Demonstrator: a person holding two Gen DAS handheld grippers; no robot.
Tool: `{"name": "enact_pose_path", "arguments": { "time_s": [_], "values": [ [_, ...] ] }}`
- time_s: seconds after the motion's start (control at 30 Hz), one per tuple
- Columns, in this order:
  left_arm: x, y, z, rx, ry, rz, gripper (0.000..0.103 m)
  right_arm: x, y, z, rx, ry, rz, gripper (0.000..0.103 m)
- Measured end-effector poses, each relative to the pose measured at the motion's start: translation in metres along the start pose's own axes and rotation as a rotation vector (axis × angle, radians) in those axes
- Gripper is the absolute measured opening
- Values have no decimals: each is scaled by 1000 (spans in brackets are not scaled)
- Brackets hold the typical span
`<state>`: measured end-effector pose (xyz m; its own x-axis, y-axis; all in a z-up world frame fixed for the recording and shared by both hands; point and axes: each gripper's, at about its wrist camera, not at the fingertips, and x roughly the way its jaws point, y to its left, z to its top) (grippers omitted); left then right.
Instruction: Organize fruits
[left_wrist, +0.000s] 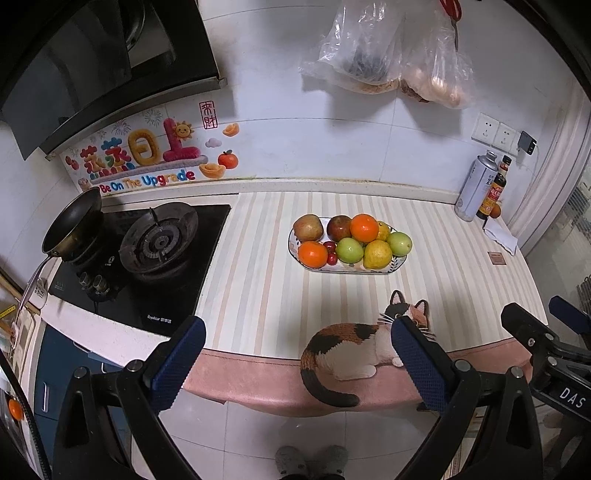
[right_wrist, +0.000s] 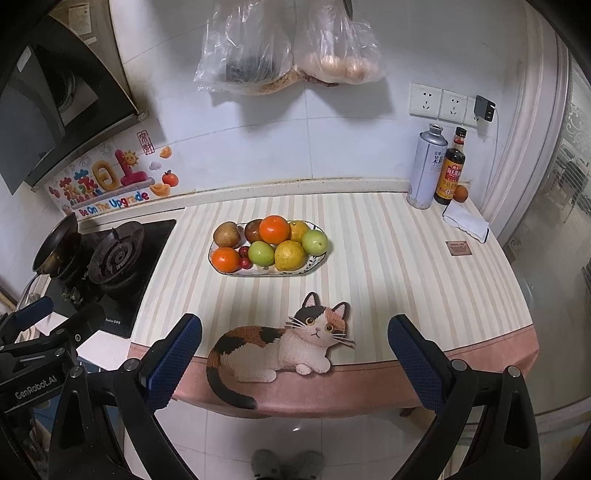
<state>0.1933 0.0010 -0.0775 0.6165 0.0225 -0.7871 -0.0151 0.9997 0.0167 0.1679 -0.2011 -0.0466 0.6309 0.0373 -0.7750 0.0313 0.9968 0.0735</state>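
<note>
An oval patterned plate (left_wrist: 400, 261) (right_wrist: 314, 260) sits mid-counter on a striped mat, piled with fruit: two oranges (left_wrist: 364, 228) (right_wrist: 273, 229), two green fruits (left_wrist: 350, 250) (right_wrist: 261, 252), a yellow one (left_wrist: 377, 254) (right_wrist: 289, 255), brown ones (left_wrist: 308, 227) (right_wrist: 228, 234) and small red ones (left_wrist: 330, 246) (right_wrist: 244, 252). My left gripper (left_wrist: 297, 332) is open and empty, held off the counter's front edge. My right gripper (right_wrist: 293, 330) is likewise open and empty, near the front edge. Each gripper shows at the side of the other's view.
A gas stove (left_wrist: 159, 236) with a small pan (left_wrist: 74, 221) lies left. A spray can (right_wrist: 424, 168), sauce bottle (right_wrist: 450, 168), small orange (right_wrist: 460, 193) and folded cloth (right_wrist: 466, 221) stand back right. Plastic bags (right_wrist: 288, 44) hang on the wall. A cat picture (right_wrist: 280, 347) marks the mat's front.
</note>
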Motion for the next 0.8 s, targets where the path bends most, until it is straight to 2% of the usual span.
{"name": "enact_pose_path", "arguments": {
  "time_s": [0.8],
  "values": [
    [-6, -2, -10, -7, -8, 15, 103, -1, 1, -1, -15, 9, 4, 103]
  ]
}}
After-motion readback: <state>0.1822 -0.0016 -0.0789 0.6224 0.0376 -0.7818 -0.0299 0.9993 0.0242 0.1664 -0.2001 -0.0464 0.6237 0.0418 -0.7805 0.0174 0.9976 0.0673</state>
